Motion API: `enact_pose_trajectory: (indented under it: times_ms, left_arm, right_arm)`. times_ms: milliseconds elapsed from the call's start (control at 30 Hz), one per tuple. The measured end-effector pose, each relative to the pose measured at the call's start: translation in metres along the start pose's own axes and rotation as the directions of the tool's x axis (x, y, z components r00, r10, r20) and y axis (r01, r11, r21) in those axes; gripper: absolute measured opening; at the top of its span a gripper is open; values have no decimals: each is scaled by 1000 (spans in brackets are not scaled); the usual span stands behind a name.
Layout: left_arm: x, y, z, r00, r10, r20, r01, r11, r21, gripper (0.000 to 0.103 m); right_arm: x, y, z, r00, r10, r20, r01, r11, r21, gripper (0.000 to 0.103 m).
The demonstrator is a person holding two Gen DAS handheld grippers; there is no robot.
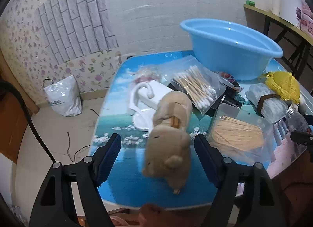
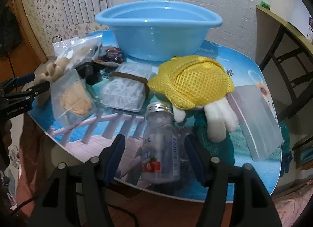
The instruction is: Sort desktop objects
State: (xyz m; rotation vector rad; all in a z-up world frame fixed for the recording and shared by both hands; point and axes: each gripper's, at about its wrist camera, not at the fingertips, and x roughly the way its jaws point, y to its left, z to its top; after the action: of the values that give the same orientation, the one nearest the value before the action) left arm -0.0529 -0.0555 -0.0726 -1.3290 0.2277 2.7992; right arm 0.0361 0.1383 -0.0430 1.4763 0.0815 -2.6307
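Grippers are hovering over a cluttered table (image 1: 125, 186) printed with a seaside scene: the left gripper (image 1: 157, 148) is standing open around a beige plush toy (image 1: 170, 139), its 2 pads apparently clear of the fabric, while the right gripper (image 2: 154, 152) is straddling a clear jar (image 2: 161, 144) with a metal lid, jaws open and seemingly not pressing. Beyond, a blue basin (image 2: 156, 31) is sitting near a yellow mesh toy (image 2: 193, 80).

A lived-in home room, probably a bedroom or spare room. Floral wallpaper (image 1: 23, 37) and peeling brick-pattern foam panels (image 1: 78, 17) cover the walls at ten o'clock. A tiled floor (image 1: 58, 129) carries a white plastic bag (image 1: 62, 98); the seascape-printed surface (image 2: 244, 74) holds a blue basin (image 2: 156, 31) and household clutter.
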Motion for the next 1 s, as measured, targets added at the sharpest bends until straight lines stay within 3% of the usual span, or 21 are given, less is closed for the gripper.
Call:
enact_pose_trajectory:
  times_ms: [67, 133, 200, 233, 367, 533, 700, 1000]
  left_arm:
    - [11, -6, -2, 1000, 6, -6, -6, 999, 31, 77]
    - [20, -10, -6, 999, 30, -27, -28, 998, 49, 77]
    - [19, -8, -7, 1000, -20, -9, 20, 1000, 11, 60]
    - [17, -6, -7, 999, -44, -4, 44, 999, -1, 43]
    - [-2, -1, -8, 998, -44, 52, 45, 999, -12, 42]
    - [-47, 6, -6, 992, -44, 116, 49, 998, -36, 42]
    - [-77, 2, 6, 985, -58, 164, 62, 998, -18, 42]
    - [-69, -36, 68, 975, -154, 158, 149, 988, 45, 42]
  right_arm:
    - [9, 3, 3, 1000, 3, -6, -3, 1000, -12, 47]
    - [12, 10, -6, 1000, 13, 21, -13, 1000, -11, 41]
    - [10, 5, -2, 999, 17, 34, -17, 1000, -20, 40]
    - [10, 3, -2, 999, 24, 41, -23, 999, -23, 39]
    - [1, -11, 0, 996, 56, 64, -55, 998, -25, 39]
    - [-53, -1, 1, 983, 118, 139, -102, 988, -118, 39]
    - [-80, -2, 19, 965, 183, 189, -160, 978, -133, 39]
    - [-89, -28, 78, 961, 194, 199, -183, 980, -73, 39]
